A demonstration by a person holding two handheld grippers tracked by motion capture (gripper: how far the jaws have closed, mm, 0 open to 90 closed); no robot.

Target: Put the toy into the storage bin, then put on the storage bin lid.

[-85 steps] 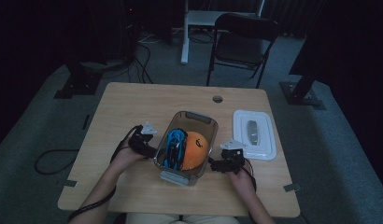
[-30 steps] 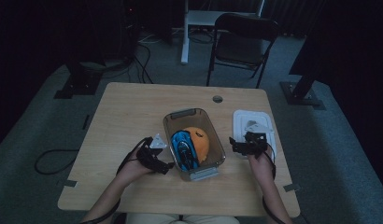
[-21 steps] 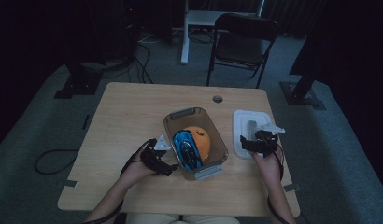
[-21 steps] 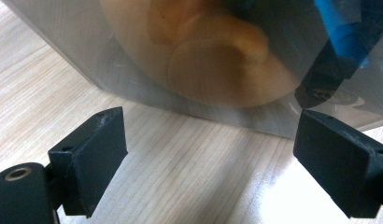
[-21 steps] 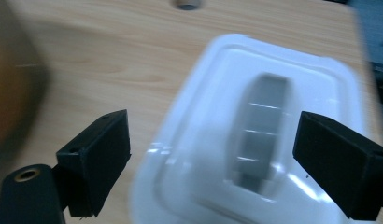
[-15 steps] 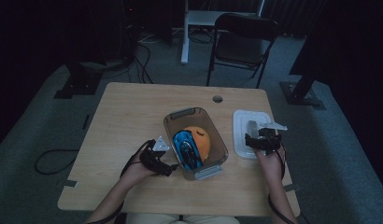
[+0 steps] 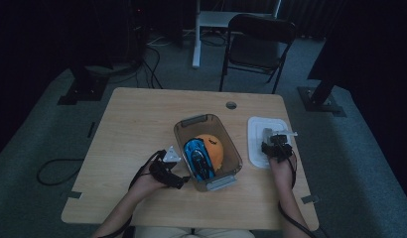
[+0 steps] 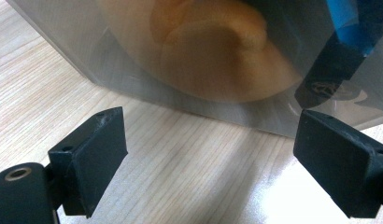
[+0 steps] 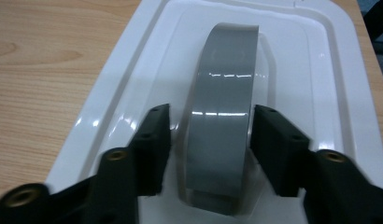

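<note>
Dark floor, trailing cables and a folding chair (image 7: 258, 42) surround a light wooden table (image 7: 142, 124) under dim light. Near the table's middle stands a clear plastic container (image 7: 207, 148) holding an orange ball (image 7: 211, 148) and a blue toy car (image 7: 198, 157). Its white lid (image 7: 263, 140) lies flat by the right edge, with a grey arched handle (image 9: 224, 107) across its top.

The left tongs (image 7: 168, 171) rest on the table just beside the container's left wall. In the left gripper view the left tongs (image 8: 208, 158) stand spread wide, nothing between the jaws, the container wall close ahead.

The right tongs (image 7: 276, 146) sit over the lid's near half. In the right gripper view the right tongs (image 9: 209, 140) straddle the handle, one jaw on either side. These jaws have just been closing, with the handle between them. A narrow gap seems to remain on each side, so the pinch is judged not yet made.

The step in hand appears to be gripping the lid by its handle in order to carry it to the container. To do it well, the jaws should finish closing squarely on the handle's flat sides, low enough that the strap cannot slip out over the tips. The lid should then be lifted level. The left tongs are well placed to steady the container while the lid is seated.
</note>
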